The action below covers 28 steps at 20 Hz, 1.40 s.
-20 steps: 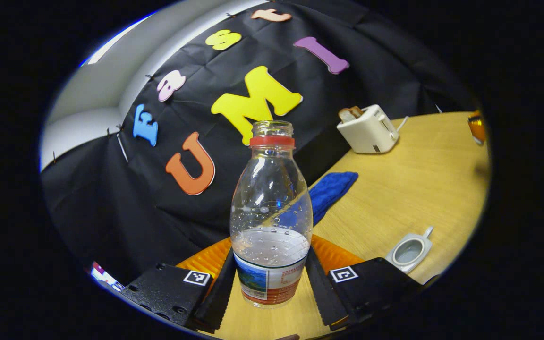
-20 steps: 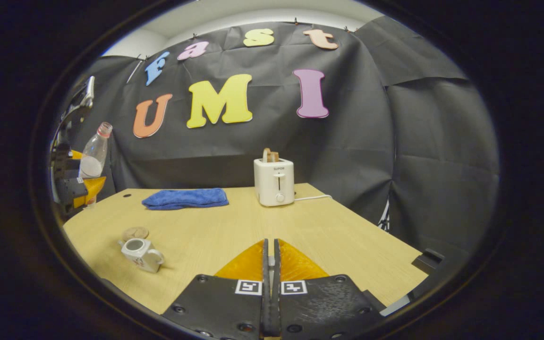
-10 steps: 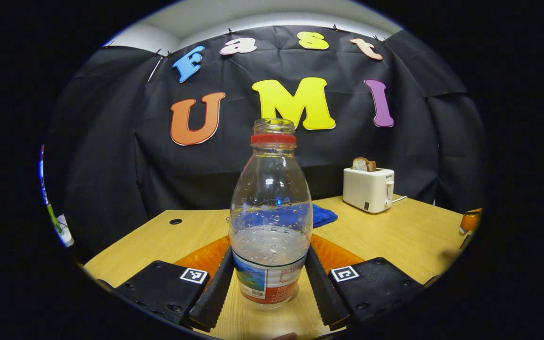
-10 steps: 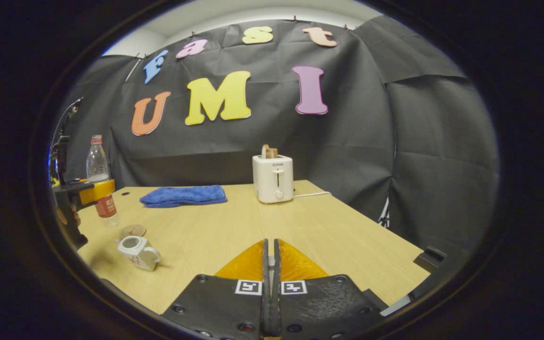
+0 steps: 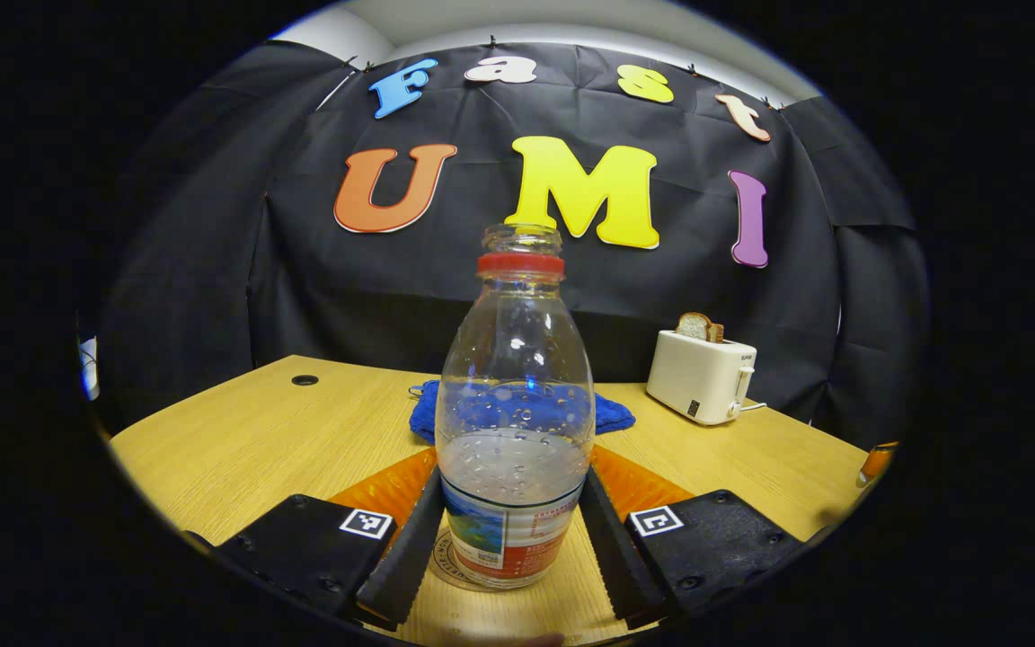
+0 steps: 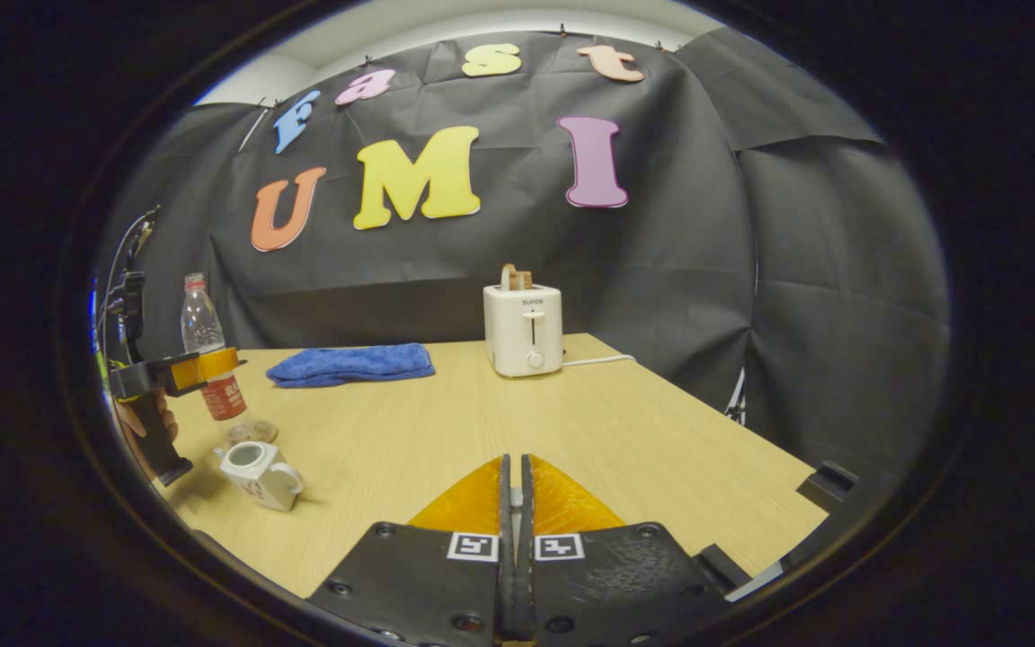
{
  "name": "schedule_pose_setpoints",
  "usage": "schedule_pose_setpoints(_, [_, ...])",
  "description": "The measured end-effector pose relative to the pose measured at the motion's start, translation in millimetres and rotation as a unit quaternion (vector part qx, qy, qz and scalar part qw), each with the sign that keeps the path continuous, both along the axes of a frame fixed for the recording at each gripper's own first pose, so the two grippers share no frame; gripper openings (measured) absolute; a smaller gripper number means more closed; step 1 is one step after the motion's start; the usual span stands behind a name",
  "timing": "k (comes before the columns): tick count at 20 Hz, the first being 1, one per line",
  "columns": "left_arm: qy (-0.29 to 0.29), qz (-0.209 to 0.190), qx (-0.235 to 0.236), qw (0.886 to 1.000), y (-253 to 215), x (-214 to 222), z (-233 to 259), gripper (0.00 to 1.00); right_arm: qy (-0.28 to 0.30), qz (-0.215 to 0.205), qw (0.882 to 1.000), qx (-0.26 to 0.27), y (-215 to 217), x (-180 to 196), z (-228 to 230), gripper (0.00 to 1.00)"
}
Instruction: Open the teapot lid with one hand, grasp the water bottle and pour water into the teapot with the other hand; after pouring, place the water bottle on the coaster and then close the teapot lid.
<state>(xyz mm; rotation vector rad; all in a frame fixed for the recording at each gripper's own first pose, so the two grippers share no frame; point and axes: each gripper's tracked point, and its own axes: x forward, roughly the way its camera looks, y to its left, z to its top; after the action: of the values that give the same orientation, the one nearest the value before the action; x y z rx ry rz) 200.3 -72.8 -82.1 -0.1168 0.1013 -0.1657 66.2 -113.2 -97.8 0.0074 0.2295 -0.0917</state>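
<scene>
Bottle [image 5: 516, 422] stands upright and uncapped between the fingers [image 5: 410, 548] of the left gripper [image 5: 510, 548], which are clamped against its labelled lower part from both sides. Water fills it to just above the label, with droplets clinging to the clear wall above. In the left gripper view its base sits over a round coaster [image 5: 446, 559] on the table [image 5: 239, 440]; whether the base touches the coaster or hangs just above it cannot be told. In the right gripper view the same bottle [image 6: 208, 359] is at the far left of the table [image 6: 625, 422], held in the left gripper [image 6: 203, 368], with a hand [image 6: 142, 422] on the grip below, and the coaster [image 6: 253, 431] lies beneath it.

A white teapot [image 6: 257, 472] stands just in front of the coaster, nearer the table edge, its top open and its handle turned to the right. The lid cannot be made out.

The right gripper [image 6: 515, 530] is held above the near side of the table, well apart from the teapot, its two fingers [image 6: 504, 512] pressed together with nothing visible between them.

Farther back, a blue cloth [image 6: 351, 363] lies folded near the wall, and a white toaster [image 6: 524, 329] with a slice of bread [image 6: 514, 277] in its slot stands to the right of it, its cord [image 6: 598, 360] trailing off to the right. In the left gripper view the cloth [image 5: 612, 415] shows behind the bottle and the toaster [image 5: 699, 377] to the right of it.
</scene>
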Motion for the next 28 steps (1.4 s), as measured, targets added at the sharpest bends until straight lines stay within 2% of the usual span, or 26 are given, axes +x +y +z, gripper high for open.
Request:
schedule_pose_setpoints(6, [0.004, -0.001, 0.003, 1.0, 7.0, 13.9, -9.4, 0.82, 0.008, 0.009, 1.0, -0.003, 8.2, 2.0, -7.1, 0.0])
schedule_pose_setpoints(15, [0.006, -0.016, 0.0, 1.0, 9.6, 9.5, -9.3, 0.83, 0.014, 0.019, 1.0, -0.003, 16.5, 3.2, -13.3, 0.0])
schedule_pose_setpoints(16, [0.008, -0.021, 0.004, 1.0, 8.8, 8.2, -11.5, 0.94, 0.015, 0.019, 1.0, -0.004, 16.1, 3.9, -13.2, 0.0])
schedule_pose_setpoints(17, [0.007, -0.021, 0.009, 1.0, 9.3, 6.9, -13.1, 0.88, 0.014, 0.018, 1.0, -0.004, 15.8, 4.3, -12.2, 0.0])
schedule_pose_setpoints(18, [0.005, -0.023, 0.016, 1.0, 8.7, 6.7, -14.1, 0.92, 0.014, 0.018, 1.0, -0.004, 15.2, 3.5, -12.5, 0.0])
schedule_pose_setpoints(22, [-0.004, -0.022, 0.031, 0.999, 11.1, 0.3, -15.5, 0.94, 0.01, 0.018, 1.0, -0.005, 15.5, 2.7, -9.9, 0.0])
schedule_pose_setpoints(28, [-0.018, -0.014, 0.021, 1.0, 14.1, -13.1, -14.2, 0.94, 0.002, 0.022, 1.0, -0.013, 23.7, 0.3, -5.3, 0.0])
